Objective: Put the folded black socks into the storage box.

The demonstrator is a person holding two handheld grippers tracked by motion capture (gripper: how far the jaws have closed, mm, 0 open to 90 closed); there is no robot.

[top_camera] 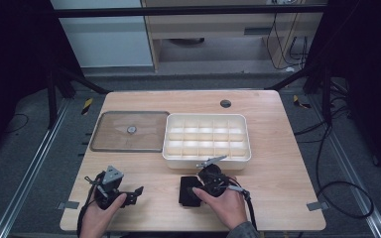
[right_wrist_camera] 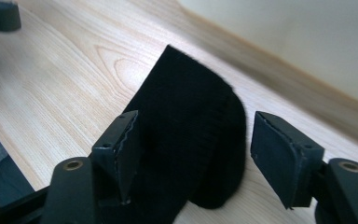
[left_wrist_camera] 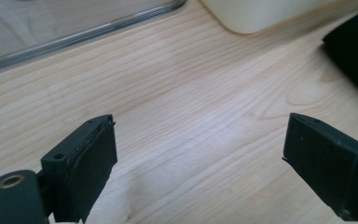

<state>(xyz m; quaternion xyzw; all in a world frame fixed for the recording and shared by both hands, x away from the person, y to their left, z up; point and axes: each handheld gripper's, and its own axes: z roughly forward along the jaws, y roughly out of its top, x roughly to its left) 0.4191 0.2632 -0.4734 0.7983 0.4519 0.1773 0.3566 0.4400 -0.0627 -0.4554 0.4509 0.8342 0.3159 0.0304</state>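
Observation:
A black folded cloth (top_camera: pixel 187 194) lies on the wooden table (top_camera: pixel 278 168), just in front of the white compartment box (top_camera: pixel 207 158). My right gripper (top_camera: pixel 194 189) reaches over it from the right. In the right gripper view the cloth (right_wrist_camera: pixel 186 93) lies between the spread jaws of the right gripper (right_wrist_camera: pixel 196 126), with a gap showing at the right pad (right_wrist_camera: pixel 279 154). My left gripper (top_camera: pixel 135 195) rests near the table's front left and points toward the cloth. Seen in its own view, the left gripper (left_wrist_camera: pixel 200 135) has wide jaws with bare wood between them.
A clear lid (top_camera: pixel 129 131) lies flat to the left of the box, and its edge (left_wrist_camera: pixel 74 37) crosses the top of the left gripper view. The box's compartments look empty. A round cable hole (top_camera: pixel 225 103) sits near the table's far edge.

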